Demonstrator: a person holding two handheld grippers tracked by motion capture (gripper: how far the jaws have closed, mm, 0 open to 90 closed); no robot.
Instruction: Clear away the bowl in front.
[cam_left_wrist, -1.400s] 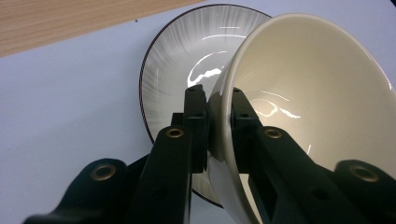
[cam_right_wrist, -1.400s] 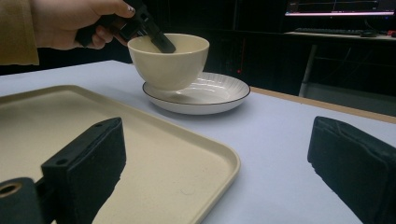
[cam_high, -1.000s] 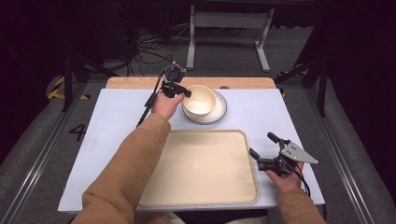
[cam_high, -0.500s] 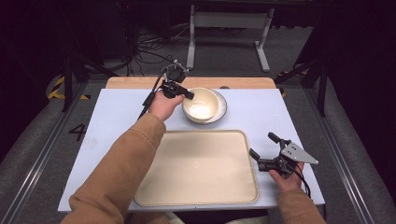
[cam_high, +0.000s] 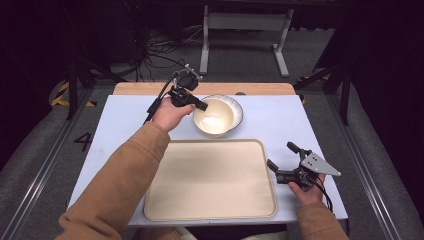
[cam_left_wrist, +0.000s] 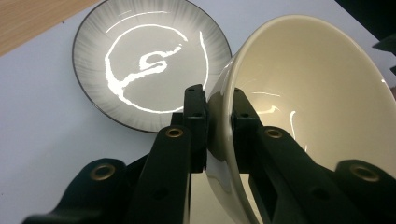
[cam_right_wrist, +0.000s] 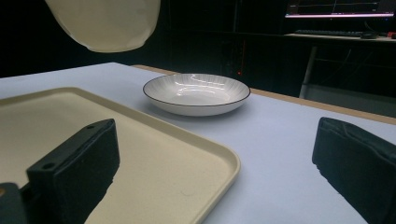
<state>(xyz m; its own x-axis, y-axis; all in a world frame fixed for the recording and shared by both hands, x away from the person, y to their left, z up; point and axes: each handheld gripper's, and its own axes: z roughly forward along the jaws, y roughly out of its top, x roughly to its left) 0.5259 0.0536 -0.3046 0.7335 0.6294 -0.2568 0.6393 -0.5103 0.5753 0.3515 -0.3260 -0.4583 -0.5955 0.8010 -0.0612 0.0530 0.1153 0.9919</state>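
A cream bowl (cam_high: 214, 116) hangs tilted in the air, with my left gripper (cam_high: 201, 106) shut on its near-left rim. In the left gripper view the jaws pinch the bowl's wall (cam_left_wrist: 308, 107), one inside and one outside, at the gripper (cam_left_wrist: 219, 105). Below and behind it a grey ribbed plate (cam_high: 236, 106) with a dark rim lies on the table, also visible as the plate (cam_left_wrist: 140, 56). My right gripper (cam_high: 280, 155) stands open just right of the beige tray (cam_high: 210, 180), holding nothing. From the right gripper (cam_right_wrist: 215, 163) the bowl (cam_right_wrist: 107, 21) floats above the tray (cam_right_wrist: 140, 135), with the plate (cam_right_wrist: 196, 93) beyond.
The white tabletop (cam_high: 120, 130) has a wooden strip (cam_high: 150, 89) along its far edge. A metal stand (cam_high: 245, 30) and cables lie on the floor beyond. The tray's surface is bare.
The left gripper has carried the bowl slightly toward the tray, uncovering more of the plate. The right gripper has not moved.
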